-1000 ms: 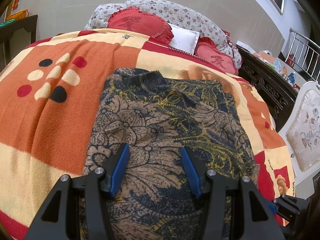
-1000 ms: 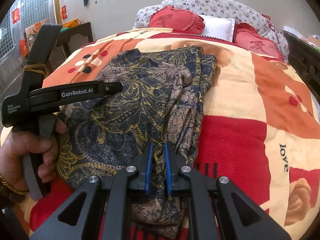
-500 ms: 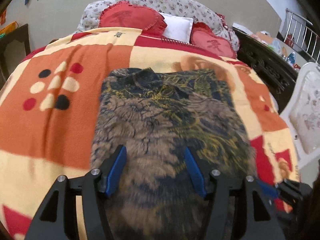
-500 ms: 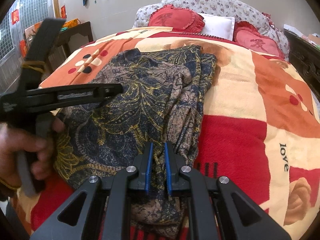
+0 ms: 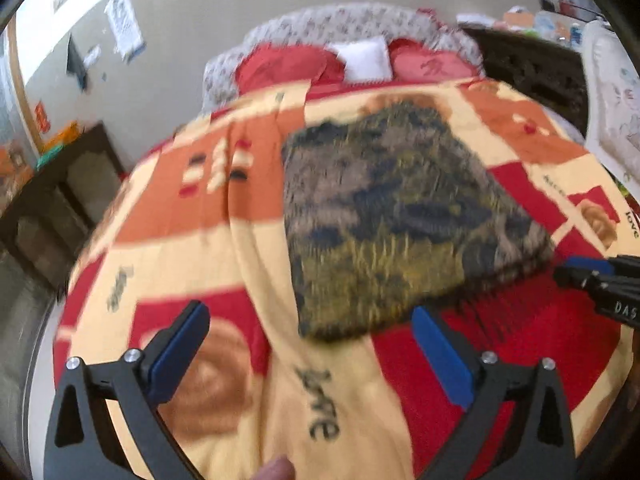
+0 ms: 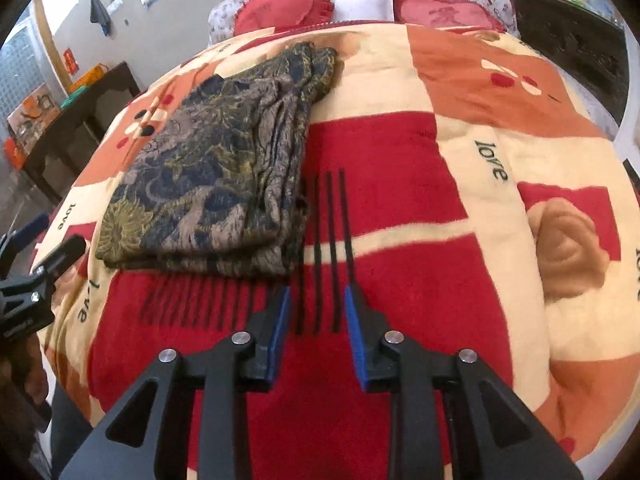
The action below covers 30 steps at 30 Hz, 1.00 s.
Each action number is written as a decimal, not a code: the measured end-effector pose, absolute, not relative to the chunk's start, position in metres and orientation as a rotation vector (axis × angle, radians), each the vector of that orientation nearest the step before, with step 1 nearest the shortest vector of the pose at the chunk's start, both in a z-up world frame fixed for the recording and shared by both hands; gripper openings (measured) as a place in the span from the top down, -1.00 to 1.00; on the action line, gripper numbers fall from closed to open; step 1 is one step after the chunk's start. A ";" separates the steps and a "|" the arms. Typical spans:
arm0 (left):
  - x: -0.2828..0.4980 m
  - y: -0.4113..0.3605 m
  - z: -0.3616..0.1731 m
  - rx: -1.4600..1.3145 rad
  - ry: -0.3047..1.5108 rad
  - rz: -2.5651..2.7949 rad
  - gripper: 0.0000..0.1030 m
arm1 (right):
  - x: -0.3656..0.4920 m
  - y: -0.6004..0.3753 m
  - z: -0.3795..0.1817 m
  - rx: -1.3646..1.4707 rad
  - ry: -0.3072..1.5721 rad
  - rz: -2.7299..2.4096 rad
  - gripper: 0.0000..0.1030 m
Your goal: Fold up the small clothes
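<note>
The folded garment [image 6: 212, 184] lies on the blanket [image 6: 400, 208]. Both grippers hover just beside its near edge: left gripper [image 5: 312, 344] opening wide, right gripper [image 6: 316, 320] opening narrowly, both empty.

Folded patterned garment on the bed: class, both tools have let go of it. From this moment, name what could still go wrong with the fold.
1. The folded garment lies near the blanket's front edge, so a nudge might slide it off.
2. Its layers look loose and bunched along the right side, so the fold may spring open.
3. The right tool, jaws opening with nothing between them, sits close to the garment's corner and could snag it. The left tool is opening too, also empty.
</note>
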State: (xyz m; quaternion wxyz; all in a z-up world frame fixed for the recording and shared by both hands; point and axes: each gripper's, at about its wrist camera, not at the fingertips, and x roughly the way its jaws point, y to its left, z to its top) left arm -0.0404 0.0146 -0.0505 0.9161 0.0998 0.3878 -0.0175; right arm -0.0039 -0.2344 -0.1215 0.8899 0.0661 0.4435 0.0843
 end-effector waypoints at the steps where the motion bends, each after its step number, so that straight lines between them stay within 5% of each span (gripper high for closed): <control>1: -0.040 0.017 -0.058 0.157 0.850 -0.050 -0.99 | -0.004 -0.234 -0.121 0.149 0.925 0.168 0.42; 5: -0.034 0.022 -0.097 0.010 1.083 -0.101 -0.99 | -0.002 -0.229 -0.121 0.188 0.937 0.206 -0.06; 9: -0.036 0.014 -0.098 0.020 1.041 -0.065 -0.99 | -0.001 -0.224 -0.122 0.176 0.942 0.244 -0.40; 15: -0.012 0.014 -0.090 0.009 1.154 -0.090 -0.99 | 0.003 -0.207 -0.121 0.003 0.991 0.279 -0.42; 20: -0.005 0.023 -0.041 -0.059 1.071 -0.069 -0.99 | 0.001 -0.202 -0.104 -0.060 1.050 0.288 -0.33; 30: -0.011 0.002 0.031 0.008 0.931 -0.063 -0.99 | -0.016 -0.211 0.005 0.004 0.844 0.203 -0.29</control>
